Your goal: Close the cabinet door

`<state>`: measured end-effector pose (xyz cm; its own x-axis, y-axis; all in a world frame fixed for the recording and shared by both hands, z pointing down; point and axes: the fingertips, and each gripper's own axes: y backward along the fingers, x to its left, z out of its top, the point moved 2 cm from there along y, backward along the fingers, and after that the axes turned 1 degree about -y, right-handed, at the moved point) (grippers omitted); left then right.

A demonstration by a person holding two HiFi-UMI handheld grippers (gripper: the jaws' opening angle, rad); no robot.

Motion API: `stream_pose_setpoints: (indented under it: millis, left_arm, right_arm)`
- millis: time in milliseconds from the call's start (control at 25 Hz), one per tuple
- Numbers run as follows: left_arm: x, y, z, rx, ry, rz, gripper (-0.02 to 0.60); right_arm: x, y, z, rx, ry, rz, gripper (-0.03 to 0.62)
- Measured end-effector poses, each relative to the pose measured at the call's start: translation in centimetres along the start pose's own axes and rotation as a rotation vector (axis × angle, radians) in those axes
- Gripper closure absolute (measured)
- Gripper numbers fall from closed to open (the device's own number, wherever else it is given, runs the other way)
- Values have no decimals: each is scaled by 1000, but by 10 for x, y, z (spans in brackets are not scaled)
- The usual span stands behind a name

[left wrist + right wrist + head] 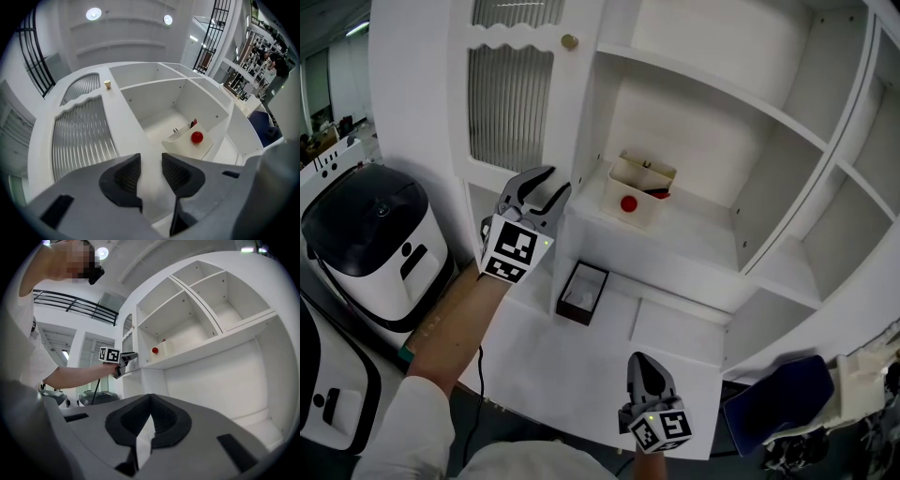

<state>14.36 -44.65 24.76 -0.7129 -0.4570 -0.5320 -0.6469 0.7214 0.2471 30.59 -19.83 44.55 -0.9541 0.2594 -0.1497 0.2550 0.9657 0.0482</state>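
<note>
Cabinet door [511,103]: it is seen at the left of the open shelves, its ribbed glass panel facing out and its small knob [569,41] near the free edge. How far it is from shut cannot be told.
Left gripper [546,199]: it is held up at the door's free edge, well below the knob. This is judged to be a placing for swinging the door by its edge, not by the knob.
Left gripper opening: the jaws are set a narrow way apart. The door's white edge strip is seen in the gap, and no firm press of the pads on it can be made out.
Right gripper [649,367]: it is kept low over the worktop [675,412], well apart from the door. It is judged to be parked out of the door's way.
Right gripper opening: the jaws are brought together at the tips, with nothing between them.
Shelf [675,239]: a white box [639,187] with a red ball [628,203] is set just beside the door's edge.
</note>
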Motion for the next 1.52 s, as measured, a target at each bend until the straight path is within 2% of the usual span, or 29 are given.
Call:
stream_pose_setpoints:
  millis: [120, 200, 280, 400, 680, 920, 1080, 1280, 1520]
  left_arm:
    - [3, 2, 1, -18, 26, -10, 465]
    - [10, 9, 1, -37, 57, -4, 515]
    - [18, 21, -1, -46, 78, 12, 553]
    - [29, 50, -14, -39, 106, 26, 575]
    - [46, 134, -37, -11, 149, 20, 575]
    - [69, 218, -46, 0, 195, 52, 575]
    - [85, 268, -37, -19, 208, 88, 577]
    - [103, 328, -35, -1, 221, 137, 575]
    - [112, 386, -35, 17, 235, 209, 575]
  right_arm:
    - [2, 2, 0, -6, -5, -10, 597]
    - [5, 1, 1, -9, -6, -7, 597]
    - [10, -1, 0, -6, -9, 2, 597]
    - [25, -6, -2, 5, -4, 21, 597]
    - [86, -42, 0, 17, 23, 124, 597]
    - [133, -67, 4, 20, 45, 198, 597]
    - [147, -77, 3, 32, 48, 200, 597]
    - [162, -84, 8, 20, 59, 208, 597]
    - [159, -84, 13, 15, 74, 183, 597]
